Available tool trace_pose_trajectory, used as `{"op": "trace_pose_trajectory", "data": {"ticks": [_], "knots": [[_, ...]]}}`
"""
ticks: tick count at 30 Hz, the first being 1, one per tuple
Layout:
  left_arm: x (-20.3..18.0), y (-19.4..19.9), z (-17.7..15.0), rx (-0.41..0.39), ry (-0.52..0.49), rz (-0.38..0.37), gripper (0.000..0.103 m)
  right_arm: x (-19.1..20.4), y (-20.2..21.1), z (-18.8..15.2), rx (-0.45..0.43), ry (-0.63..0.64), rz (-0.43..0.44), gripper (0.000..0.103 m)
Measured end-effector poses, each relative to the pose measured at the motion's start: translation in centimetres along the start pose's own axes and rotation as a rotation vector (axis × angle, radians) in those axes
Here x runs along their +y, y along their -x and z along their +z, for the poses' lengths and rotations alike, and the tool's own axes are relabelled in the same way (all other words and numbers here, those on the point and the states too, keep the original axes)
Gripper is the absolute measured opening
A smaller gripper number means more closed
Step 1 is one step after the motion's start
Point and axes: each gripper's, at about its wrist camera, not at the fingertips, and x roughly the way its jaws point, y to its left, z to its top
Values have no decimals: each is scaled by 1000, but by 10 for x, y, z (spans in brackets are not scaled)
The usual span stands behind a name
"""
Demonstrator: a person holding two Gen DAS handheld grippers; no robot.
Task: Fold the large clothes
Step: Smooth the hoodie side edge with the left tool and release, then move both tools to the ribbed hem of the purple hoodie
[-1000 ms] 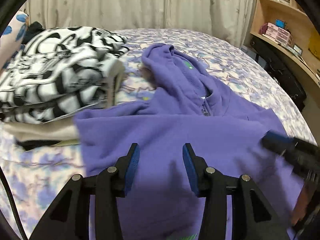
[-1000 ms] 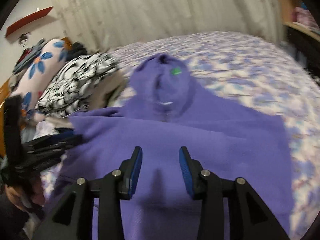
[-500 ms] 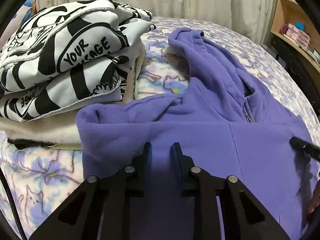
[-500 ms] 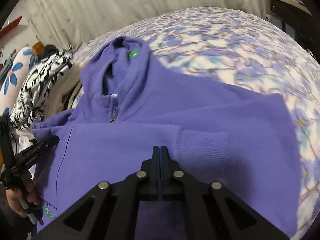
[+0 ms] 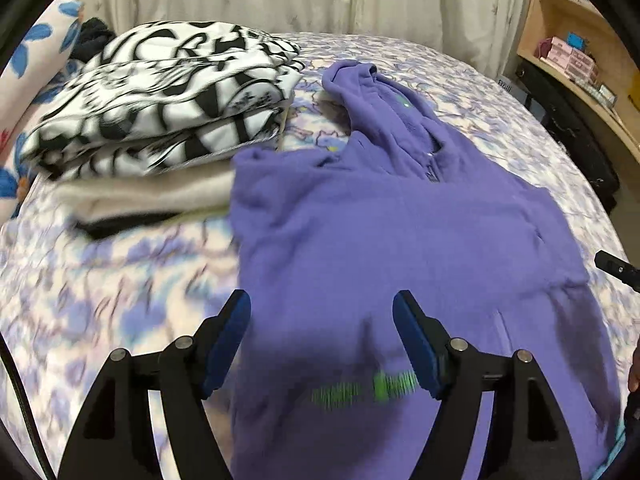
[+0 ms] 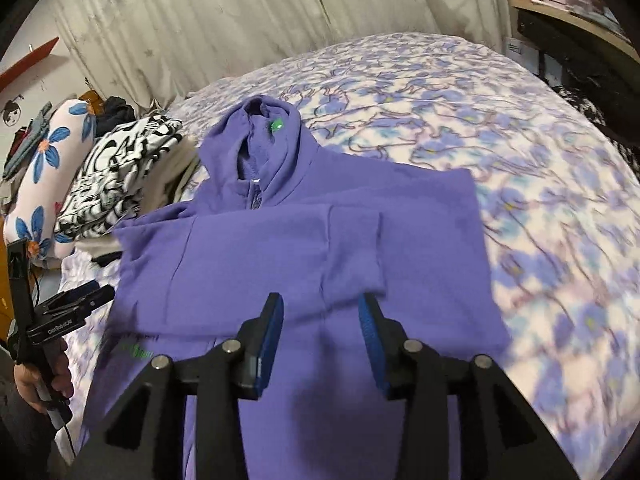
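A purple zip hoodie (image 5: pixel 400 232) lies flat on the floral bed, hood toward the curtain, sleeves folded in over the body; it also shows in the right wrist view (image 6: pixel 304 248). My left gripper (image 5: pixel 322 340) is open and empty, above the hoodie's lower left edge near green lettering (image 5: pixel 364 390). My right gripper (image 6: pixel 320 336) is open and empty, above the lower middle of the hoodie, just below a folded sleeve cuff (image 6: pixel 352 256). The left gripper shows at the left in the right wrist view (image 6: pixel 72 304).
A stack of folded clothes with a black-and-white printed top (image 5: pixel 160 104) sits left of the hoodie, touching its shoulder. A floral pillow (image 6: pixel 48 168) lies beyond it. The floral bedsheet (image 6: pixel 520 160) spreads to the right. Wooden shelves (image 5: pixel 580 60) stand at the right, curtains behind.
Both grippers were shut on the hoodie fabric half a second ago. Now both are open and have pulled back and up; the hoodie lies released on the bed.
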Motion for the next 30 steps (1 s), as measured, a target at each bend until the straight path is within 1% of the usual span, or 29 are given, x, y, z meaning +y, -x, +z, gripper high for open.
{"op": "trace_pose_trajectory", "data": {"ticks": [4, 8, 13, 18, 23, 27, 30], "knots": [[16, 44, -35, -5, 24, -2, 73, -14, 38, -29, -8, -37, 2, 40], [36, 82, -84, 7, 65, 10, 73, -31, 68, -66, 2, -82, -14, 40], [53, 114, -137, 25, 127, 11, 73, -50, 97, -106, 9, -132, -21, 41], [64, 135, -175, 37, 180, 4, 73, -62, 116, -131, 6, -163, -19, 41], [65, 146, -198, 46, 200, 11, 73, -63, 130, -152, -5, -168, -16, 41], [61, 153, -210, 43, 228, -8, 73, -58, 137, -164, -6, -161, 2, 41], [56, 157, -217, 40, 229, -17, 73, -55, 140, -172, 2, -169, 30, 41]]}}
